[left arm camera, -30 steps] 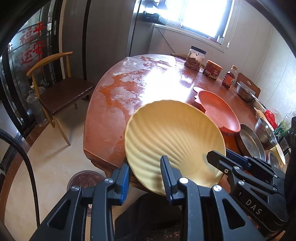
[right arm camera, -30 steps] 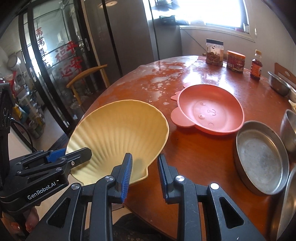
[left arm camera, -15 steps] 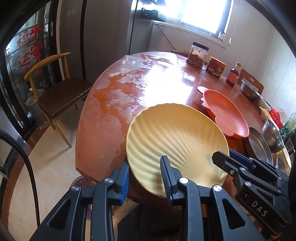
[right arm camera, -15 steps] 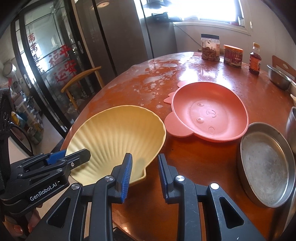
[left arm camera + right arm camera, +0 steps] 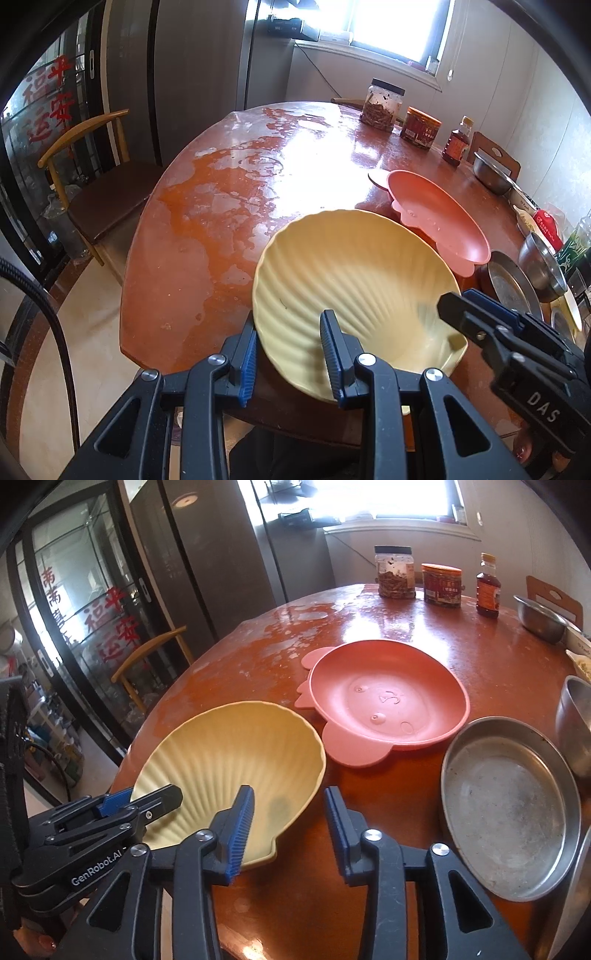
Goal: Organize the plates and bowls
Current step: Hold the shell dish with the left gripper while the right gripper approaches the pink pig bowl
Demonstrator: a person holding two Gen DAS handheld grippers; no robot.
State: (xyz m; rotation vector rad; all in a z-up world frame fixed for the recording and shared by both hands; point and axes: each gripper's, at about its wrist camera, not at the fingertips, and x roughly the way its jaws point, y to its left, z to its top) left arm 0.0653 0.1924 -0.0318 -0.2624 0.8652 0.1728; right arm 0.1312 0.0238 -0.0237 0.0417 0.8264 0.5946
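Your left claw (image 5: 288,354) straddles the rim of the yellow shell plate (image 5: 354,288), one finger inside, one outside, with a gap showing at the outer pad; can't tell if it actually pinches the rim. Your right claw (image 5: 288,823) is spread moderately wide, nothing between the pads; its left finger overlaps the shell plate's hinge end, its right one sits over bare desk (image 5: 406,801).

The shell plate is at the near edge of the desk, near-left side, hanging slightly past the edge. Its far rim lies just beside the pink pig-face plate (image 5: 384,709), which sits toward the desk's middle. Right of that, near the right edge, is a round steel pan (image 5: 513,805), with a steel bowl (image 5: 576,723) just beyond it. Along the far edge: clear jar (image 5: 394,572), red-labelled jar (image 5: 441,585), small brown bottle (image 5: 488,587), another steel bowl (image 5: 539,618). Wooden chair (image 5: 96,184) stands off the left edge.
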